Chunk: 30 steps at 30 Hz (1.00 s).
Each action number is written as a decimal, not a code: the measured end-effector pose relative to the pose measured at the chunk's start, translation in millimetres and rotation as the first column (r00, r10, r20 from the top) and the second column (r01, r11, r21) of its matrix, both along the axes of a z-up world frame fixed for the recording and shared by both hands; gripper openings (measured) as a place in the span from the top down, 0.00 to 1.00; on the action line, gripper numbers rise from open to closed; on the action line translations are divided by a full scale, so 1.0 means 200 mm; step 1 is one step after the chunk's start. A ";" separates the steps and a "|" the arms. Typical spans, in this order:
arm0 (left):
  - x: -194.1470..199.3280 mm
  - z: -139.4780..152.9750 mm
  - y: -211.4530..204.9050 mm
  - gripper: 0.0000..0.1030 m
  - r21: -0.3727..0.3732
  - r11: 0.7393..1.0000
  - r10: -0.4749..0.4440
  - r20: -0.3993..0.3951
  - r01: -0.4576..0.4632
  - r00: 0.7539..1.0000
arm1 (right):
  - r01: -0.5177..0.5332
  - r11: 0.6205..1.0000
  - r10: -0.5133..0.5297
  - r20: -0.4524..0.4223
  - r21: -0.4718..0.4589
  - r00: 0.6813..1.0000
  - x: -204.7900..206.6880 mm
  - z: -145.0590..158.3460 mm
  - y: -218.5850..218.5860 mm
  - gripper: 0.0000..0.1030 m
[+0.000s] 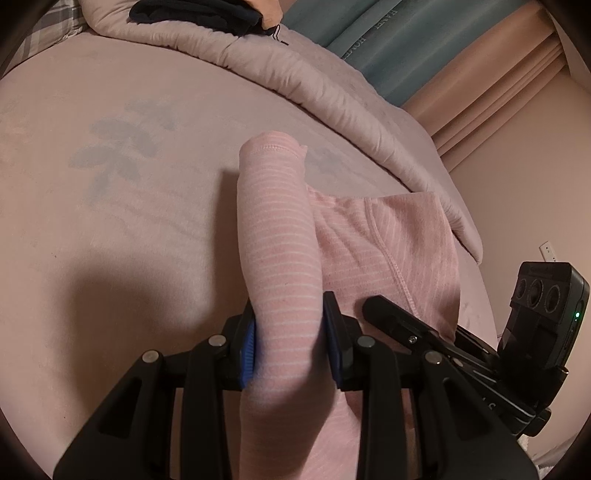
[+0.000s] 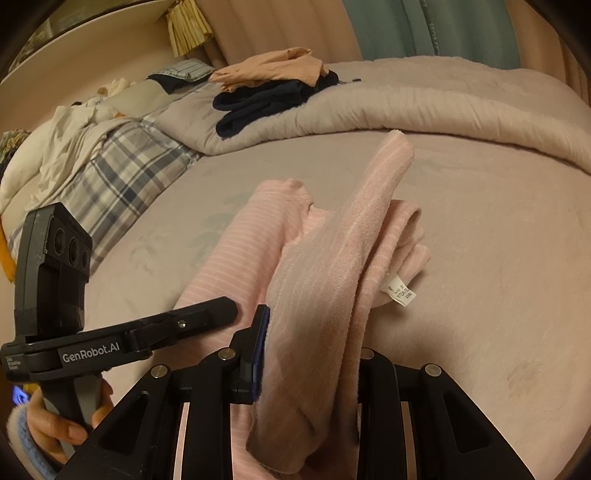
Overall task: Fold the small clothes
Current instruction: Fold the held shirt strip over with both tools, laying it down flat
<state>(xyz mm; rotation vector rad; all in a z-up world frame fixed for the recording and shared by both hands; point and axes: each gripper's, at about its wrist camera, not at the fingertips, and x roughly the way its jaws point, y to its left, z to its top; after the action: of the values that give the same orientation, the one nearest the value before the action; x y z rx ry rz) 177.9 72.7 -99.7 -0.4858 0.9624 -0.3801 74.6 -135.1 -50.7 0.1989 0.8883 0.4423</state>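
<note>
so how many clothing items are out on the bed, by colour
pink striped knit garment, held up by the left gripper and the right gripper: 1
dark navy garment on the rolled quilt: 1
peach garment on top of the navy one: 1
total: 3

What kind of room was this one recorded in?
Most likely a bedroom. The work surface is a bed with a rolled-back quilt, a plaid pillow lies at one end, and curtains hang behind it.
</note>
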 end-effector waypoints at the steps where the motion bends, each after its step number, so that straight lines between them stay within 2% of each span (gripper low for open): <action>1: 0.00 0.00 0.00 0.71 0.002 1.000 0.001 -0.003 -0.001 1.000 | 0.001 1.000 -0.001 -0.008 -0.002 1.000 0.00 -0.01 0.00 0.71; 13: 0.02 -0.03 -0.01 0.68 0.011 1.000 0.015 -0.027 -0.015 1.000 | 0.027 0.999 -0.025 -0.062 0.021 0.998 0.02 -0.05 -0.03 0.71; 24: 0.02 -0.09 0.03 0.58 0.054 0.996 0.073 -0.067 -0.069 0.995 | 0.095 0.993 -0.083 -0.146 0.075 0.986 0.03 -0.11 -0.10 0.71; 30: 0.01 -0.07 0.03 0.57 0.072 0.995 0.077 -0.063 -0.073 0.995 | 0.112 0.990 -0.096 -0.171 0.084 0.981 0.02 -0.13 -0.12 0.70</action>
<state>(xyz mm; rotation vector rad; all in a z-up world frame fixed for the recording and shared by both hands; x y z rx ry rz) 179.6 77.7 -114.5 -0.4722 1.0144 -0.2633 79.0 -158.5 -76.1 0.3710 1.0167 0.3734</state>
